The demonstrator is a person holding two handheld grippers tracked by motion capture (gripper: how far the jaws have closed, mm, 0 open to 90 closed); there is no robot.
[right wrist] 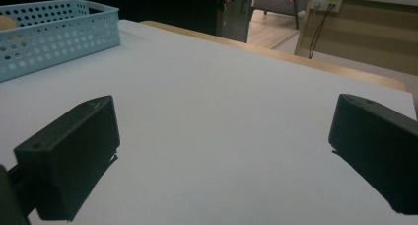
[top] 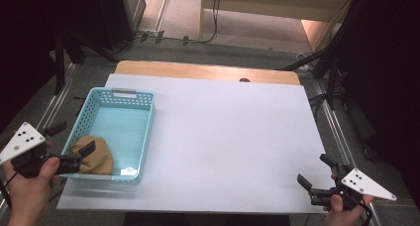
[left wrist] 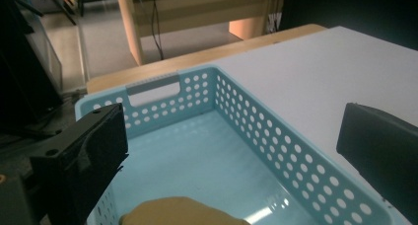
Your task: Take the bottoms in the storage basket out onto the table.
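Hovering with jaws spread over the tan pouch point(top: 93, 155) in the basket point(top: 143, 132), the left gripper point(top: 74, 156) faced something soft-looking, probably light, best pinched mid-bulge.

Even overhead light keeps the white table top point(top: 223, 137) bright while the room around it falls nearly black, a glare patch shines on the basket point(left wrist: 256, 136) floor just ahead of the left gripper point(left wrist: 231, 151), whose near jaws blur softly.
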